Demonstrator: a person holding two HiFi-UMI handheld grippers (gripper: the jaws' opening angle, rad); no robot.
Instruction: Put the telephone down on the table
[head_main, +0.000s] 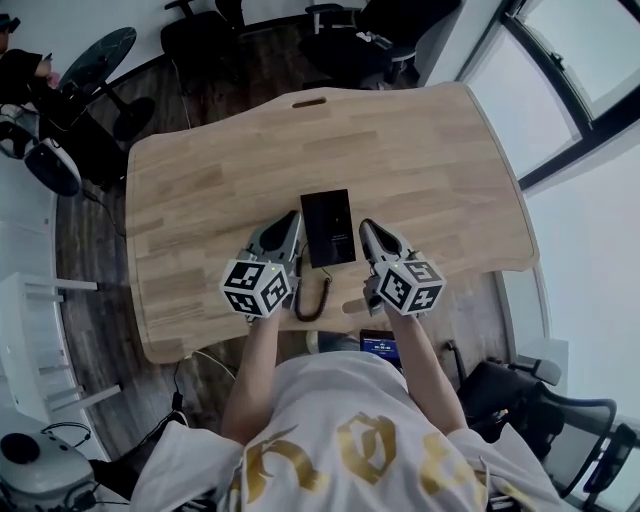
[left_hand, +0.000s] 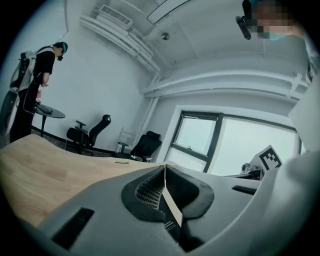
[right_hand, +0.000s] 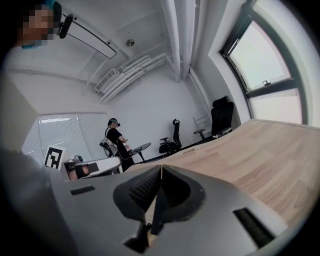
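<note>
Under the head camera: one wooden table (head_main: 420, 160), with wavy edges and one slot (head_main: 308, 101) at the middle of its far edge.

Beyond the far edge, at least two black office chairs (head_main: 385, 40) stand on the dark floor. One small round table (head_main: 100, 55) stands off the far left corner, with one other person (right_hand: 116, 142) beside it, visible in both gripper views.

Grippers, count two, both over the near part of the table and pointing toward the far edge. Each carries one cube with square markers.
- Left gripper (head_main: 292, 216): jaws pressed together along a single seam in its own view (left_hand: 165, 171), with nothing between them. Clenched, empty.
- Right gripper (right_hand: 161, 172): same reading. Its jaws meet tip to tip with nothing caught between them. Clenched, empty. In the head view it (head_main: 367, 227) sits on the opposite side of the phone from the left one.

Telephone (head_main: 328, 228), count one: a black slab lying flat, screen dark, on the table a little in from the middle of the near edge. Its long sides run toward the far edge. It lies between the two gripper tips, and neither gripper holds it. Whether the tips touch its sides cannot be told.

Cable (head_main: 313, 300), count one: black, curled in a loop at the near edge, just nearer the person than the telephone.
</note>
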